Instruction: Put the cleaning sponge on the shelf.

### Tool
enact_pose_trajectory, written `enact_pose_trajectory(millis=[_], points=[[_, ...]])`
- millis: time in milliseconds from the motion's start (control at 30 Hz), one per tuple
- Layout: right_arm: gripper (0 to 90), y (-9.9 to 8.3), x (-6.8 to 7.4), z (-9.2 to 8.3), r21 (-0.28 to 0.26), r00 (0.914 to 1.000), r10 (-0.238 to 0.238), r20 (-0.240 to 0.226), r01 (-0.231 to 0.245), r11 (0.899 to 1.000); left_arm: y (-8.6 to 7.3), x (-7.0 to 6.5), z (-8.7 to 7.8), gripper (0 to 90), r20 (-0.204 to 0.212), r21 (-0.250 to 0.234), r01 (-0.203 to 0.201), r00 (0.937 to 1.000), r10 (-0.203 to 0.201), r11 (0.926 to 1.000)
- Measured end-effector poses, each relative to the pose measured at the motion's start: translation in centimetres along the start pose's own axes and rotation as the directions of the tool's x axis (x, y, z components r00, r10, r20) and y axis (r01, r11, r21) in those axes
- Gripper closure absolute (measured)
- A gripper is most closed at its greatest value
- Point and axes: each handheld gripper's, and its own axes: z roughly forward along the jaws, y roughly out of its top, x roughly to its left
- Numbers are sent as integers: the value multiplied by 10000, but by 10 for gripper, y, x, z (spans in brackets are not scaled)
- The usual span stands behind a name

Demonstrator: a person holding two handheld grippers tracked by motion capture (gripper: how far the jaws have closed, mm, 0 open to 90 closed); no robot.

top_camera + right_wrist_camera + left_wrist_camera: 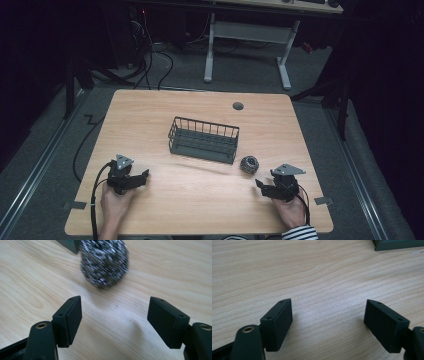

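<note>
Black jaws of the right gripper (114, 320) stand wide apart with nothing between them, only bare table (30, 285). Just ahead lies the scourer (105, 261), a ball of steel wool, its top cut off by the frame edge and its strands blurred. From above, the scourer (249, 164) sits just beside the basket (203, 139). The left gripper (328, 322) is likewise wide open and empty over wood; a basket corner (398, 244) shows, mostly cropped

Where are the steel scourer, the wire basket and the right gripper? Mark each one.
steel scourer (105, 263), right gripper view, middle of the ball.
wire basket (202, 140), high view, front wall.
right gripper (261, 185), high view, between its fingertips.
</note>
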Motion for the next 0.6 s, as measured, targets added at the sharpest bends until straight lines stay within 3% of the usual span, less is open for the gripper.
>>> enact_pose_trajectory(millis=[233,367,600], points=[[229,24,4,14,122,9991,-263,-341,268,9996,0,0,0,203,34,33,-40,10000,40,10000],[225,31,3,26,319,9987,-112,-497,128,9994,0,-1,0,200,38,38,-43,10000,43,10000],[300,36,3,35,319,9977,-182,-647,203,9993,0,-1,0,198,38,38,-42,10000,42,10000]])
